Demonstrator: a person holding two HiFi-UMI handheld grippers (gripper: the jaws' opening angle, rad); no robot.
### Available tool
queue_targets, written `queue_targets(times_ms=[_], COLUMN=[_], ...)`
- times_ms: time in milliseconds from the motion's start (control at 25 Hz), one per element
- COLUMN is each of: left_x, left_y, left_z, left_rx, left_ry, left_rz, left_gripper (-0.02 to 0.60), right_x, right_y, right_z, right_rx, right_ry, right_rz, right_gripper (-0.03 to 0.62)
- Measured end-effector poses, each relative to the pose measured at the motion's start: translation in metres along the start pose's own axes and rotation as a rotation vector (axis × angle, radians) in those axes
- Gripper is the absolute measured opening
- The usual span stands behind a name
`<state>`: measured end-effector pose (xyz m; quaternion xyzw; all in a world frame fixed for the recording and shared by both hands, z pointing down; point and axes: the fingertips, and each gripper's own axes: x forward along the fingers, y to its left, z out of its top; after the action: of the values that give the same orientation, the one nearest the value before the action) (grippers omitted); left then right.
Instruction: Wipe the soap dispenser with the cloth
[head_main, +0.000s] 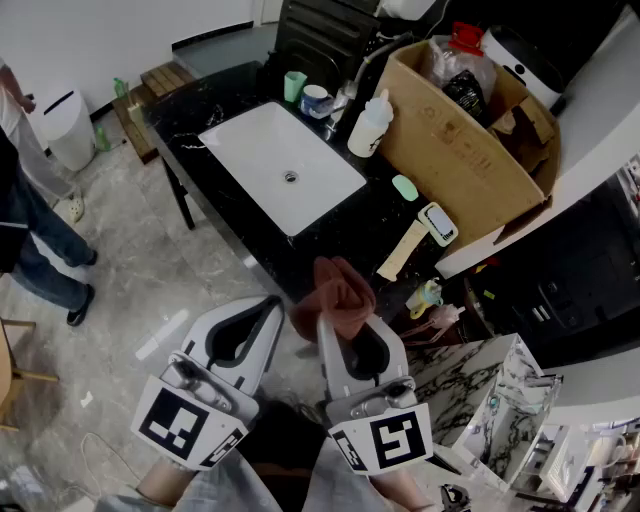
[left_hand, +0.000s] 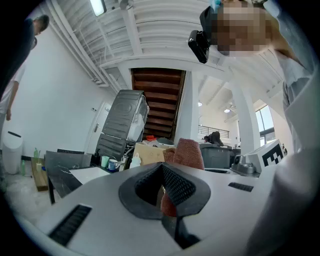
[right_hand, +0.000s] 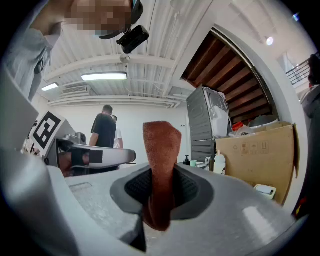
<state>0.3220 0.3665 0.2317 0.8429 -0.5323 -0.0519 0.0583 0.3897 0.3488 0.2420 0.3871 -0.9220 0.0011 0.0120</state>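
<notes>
The left gripper, held in front of the white rectangular sink and off the black marble-look table, has its claw drawn together on nothing (the red showing through its gap looks like the cloth beyond it). Just to its right, also short of the sink, the right gripper has its claw clamped on the rust-red terry cloth, with a bunched tuft standing past the tips. The white plastic soap dispenser bottle stands at the sink's far right corner, just beside the brown cardboard box. The step in hand appears to be the carry. Lead with the tuft to the bottle's side and steady the bottle with the left claw, since a light bottle may tip under a sideways wipe.
</notes>
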Motion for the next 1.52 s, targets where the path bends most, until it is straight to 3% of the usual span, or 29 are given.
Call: queue_targets(times_ms=[720, 1280, 1520], left_x=[-0.011, -0.059, -0.079], left_y=[0.024, 0.083, 0.104], left_z=[0.002, 0.011, 0.016], left_rx=[-0.001, 0.006, 0.014], left_ry=[-0.004, -0.02, -0.026], left_rz=[0.033, 0.165, 0.182], left_gripper=[0.003, 0.003, 0.003], right_x=[0.02, 0.069, 0.082], right_y=[0.013, 0.067, 0.086], right_z=[-0.001, 0.002, 0.005], right_rx=[0.022, 0.009, 0.004], right_ry=[0.001, -0.01, -0.014], right_rz=[0.017, 0.129, 0.122], right_gripper=[0.078, 0.078, 0.078])
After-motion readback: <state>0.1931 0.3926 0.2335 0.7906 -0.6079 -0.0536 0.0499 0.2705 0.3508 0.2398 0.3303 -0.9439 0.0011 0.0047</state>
